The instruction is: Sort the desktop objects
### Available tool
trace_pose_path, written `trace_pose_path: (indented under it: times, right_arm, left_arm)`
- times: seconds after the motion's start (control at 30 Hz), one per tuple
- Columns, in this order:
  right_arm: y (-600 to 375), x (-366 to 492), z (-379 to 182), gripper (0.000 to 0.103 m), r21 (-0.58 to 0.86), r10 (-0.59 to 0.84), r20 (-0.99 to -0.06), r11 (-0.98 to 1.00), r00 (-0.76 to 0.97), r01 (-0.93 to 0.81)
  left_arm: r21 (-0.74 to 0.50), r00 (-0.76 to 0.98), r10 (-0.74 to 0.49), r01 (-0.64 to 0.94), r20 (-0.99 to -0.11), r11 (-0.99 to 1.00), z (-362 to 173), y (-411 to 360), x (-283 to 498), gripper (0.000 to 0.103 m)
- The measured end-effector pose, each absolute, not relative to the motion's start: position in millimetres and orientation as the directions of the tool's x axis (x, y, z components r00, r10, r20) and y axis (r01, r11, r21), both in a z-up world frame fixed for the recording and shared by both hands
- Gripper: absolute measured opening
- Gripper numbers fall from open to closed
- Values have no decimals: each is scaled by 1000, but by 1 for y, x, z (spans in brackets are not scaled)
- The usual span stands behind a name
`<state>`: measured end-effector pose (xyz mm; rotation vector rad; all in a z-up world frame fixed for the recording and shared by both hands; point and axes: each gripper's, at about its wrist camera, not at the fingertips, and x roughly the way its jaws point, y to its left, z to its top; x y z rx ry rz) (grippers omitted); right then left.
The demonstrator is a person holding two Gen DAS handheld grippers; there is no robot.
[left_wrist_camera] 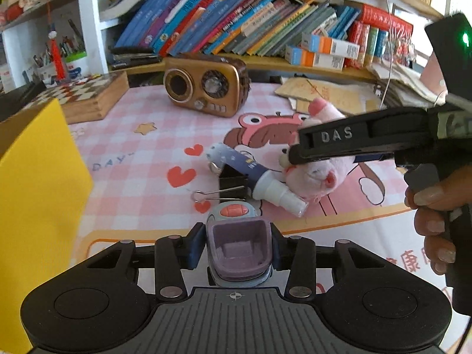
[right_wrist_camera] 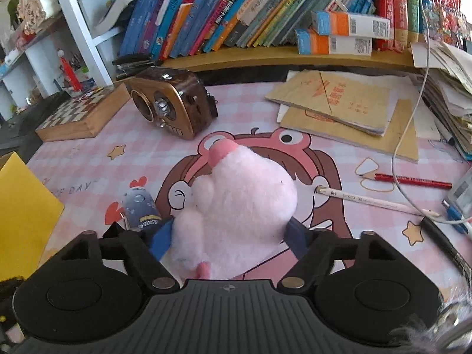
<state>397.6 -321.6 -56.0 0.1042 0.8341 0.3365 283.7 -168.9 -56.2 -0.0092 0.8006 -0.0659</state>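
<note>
Your left gripper (left_wrist_camera: 237, 250) has its fingers clenched on a small purple-and-grey gadget (left_wrist_camera: 237, 247) with an orange button on top, holding it just above the near edge of the pink checked desk mat (left_wrist_camera: 141, 135). Your right gripper (right_wrist_camera: 233, 236) grasps the pink plush toy (right_wrist_camera: 242, 200) between its blue-padded fingers (right_wrist_camera: 296, 237); the left wrist view shows that gripper (left_wrist_camera: 298, 153) reaching in from the right, over the plush (left_wrist_camera: 318, 174) at the middle of the mat.

Just beside the plush lies a small spray bottle (left_wrist_camera: 250, 174) with a white cap, resting across a black binder clip (left_wrist_camera: 233, 183) whose wire handles point left. A yellow box (left_wrist_camera: 35, 206) stands at the left edge of both views.

Further back on the tabletop sit a brown retro radio (right_wrist_camera: 168, 106), a wooden chessboard box (right_wrist_camera: 79, 115) to its left, and a stack of brown paper notebooks (right_wrist_camera: 342, 103) to the right. A red pencil (right_wrist_camera: 413, 180) and a white pencil (right_wrist_camera: 374, 202) lie on the mat's right side, well apart from the plush. Leaning books (right_wrist_camera: 224, 8) fill the shelf behind.
</note>
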Motion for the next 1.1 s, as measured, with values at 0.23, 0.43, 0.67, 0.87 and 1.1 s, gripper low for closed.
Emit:
trace_pose_path:
  times: [0.23,0.43,0.67,0.87,1.1]
  right_arm:
    - [-341,369,-40,66,239,322,-681,947,658,-217]
    - [-355,338,-27,66,260,334,-678,942,655,-212]
    - [-357,295,-17,66,274,356,-681,934,640,-229]
    - [-353,264,-8,66,281,371,-683,929,629,-243]
    - [-339,227,0,66,277,374,-683,927,627,-251]
  left_arm:
    - [-60,720,-87,62,-688,996,-37,-159,264,42]
    - [-84,733,-121,87,-669,993,-23,-156,246,42]
    - [-115,750,-157,109,-642,987,-6,-151,222,42]
    - [-132,760,-174,116,-627,984,0,-146,200,42]
    - [-162,771,-205,133,-604,978,5,-132,173,42]
